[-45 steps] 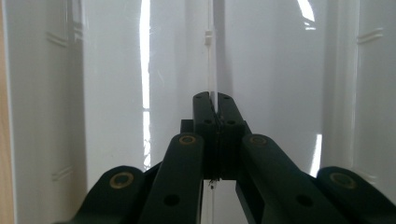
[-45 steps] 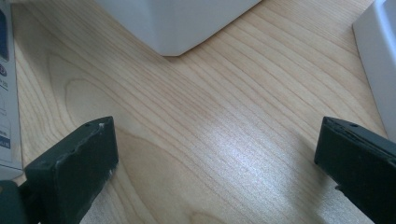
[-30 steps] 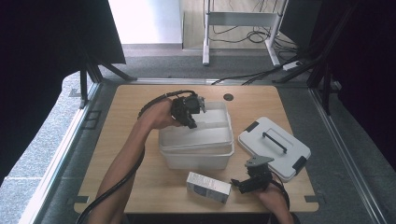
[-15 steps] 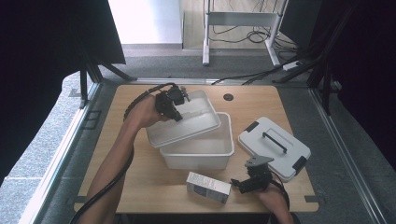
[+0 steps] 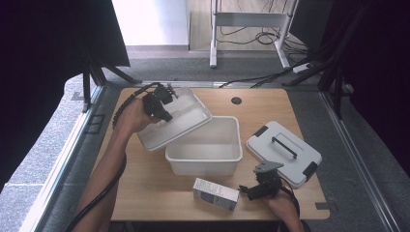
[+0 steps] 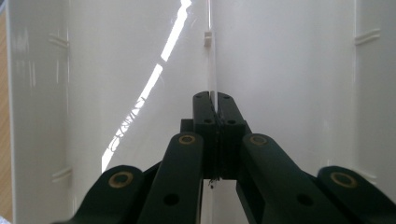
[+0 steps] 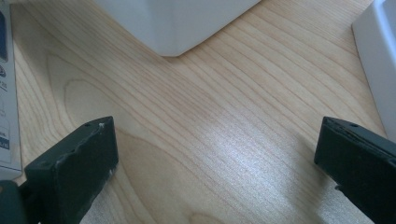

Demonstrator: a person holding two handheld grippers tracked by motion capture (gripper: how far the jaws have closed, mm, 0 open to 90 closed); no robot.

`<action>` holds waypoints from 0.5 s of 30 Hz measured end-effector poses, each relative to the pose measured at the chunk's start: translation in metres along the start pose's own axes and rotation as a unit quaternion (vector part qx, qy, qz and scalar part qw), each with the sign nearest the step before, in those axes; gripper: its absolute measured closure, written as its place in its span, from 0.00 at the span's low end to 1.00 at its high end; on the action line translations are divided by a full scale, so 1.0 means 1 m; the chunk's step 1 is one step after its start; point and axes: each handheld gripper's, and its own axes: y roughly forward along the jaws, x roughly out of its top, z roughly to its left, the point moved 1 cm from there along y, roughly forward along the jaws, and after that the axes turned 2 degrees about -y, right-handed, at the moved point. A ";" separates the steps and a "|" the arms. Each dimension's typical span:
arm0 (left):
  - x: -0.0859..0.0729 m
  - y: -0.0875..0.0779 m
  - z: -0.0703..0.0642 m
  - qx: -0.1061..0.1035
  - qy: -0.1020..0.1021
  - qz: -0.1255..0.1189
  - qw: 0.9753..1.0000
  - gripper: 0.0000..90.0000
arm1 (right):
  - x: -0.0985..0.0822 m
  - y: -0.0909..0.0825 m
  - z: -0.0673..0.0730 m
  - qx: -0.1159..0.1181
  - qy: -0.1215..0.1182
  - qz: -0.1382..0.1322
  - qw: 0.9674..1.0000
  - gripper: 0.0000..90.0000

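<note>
Since the earlier frame the left gripper (image 5: 162, 99), jaws clamped on the white tray's (image 5: 179, 123) rim, has carried it toward 10 o'clock off the tub (image 5: 205, 150); the right gripper (image 5: 258, 186) rests open-jawed at 5 o'clock.

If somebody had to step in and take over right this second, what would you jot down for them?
Left gripper: shut on the inner tray, pinching its thin rim. It has been lifted out of the white bin and carried to the left; it now hangs tilted over the bin's left edge.
Right gripper: open, holding nothing, low over the table between the small box and the grey lid.
Done: lid off and lying right of the bin; tray out of the bin.
Left: probably set the tray down on the table to the left. The box is untouched, in front of the bin.
</note>
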 end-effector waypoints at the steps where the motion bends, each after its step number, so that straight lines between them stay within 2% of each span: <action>1: -0.003 -0.001 0.002 0.003 -0.005 0.001 1.000 0.99 | 0.000 0.000 0.000 0.000 0.000 0.000 1.000 0.00; 8: -0.021 -0.004 0.016 0.013 -0.038 0.002 0.999 0.99 | 0.000 0.000 0.000 0.000 0.000 0.000 1.000 0.00; 15: -0.043 -0.010 0.031 0.024 -0.071 -0.001 0.997 0.99 | 0.000 0.000 0.000 0.000 -0.002 0.000 1.000 0.00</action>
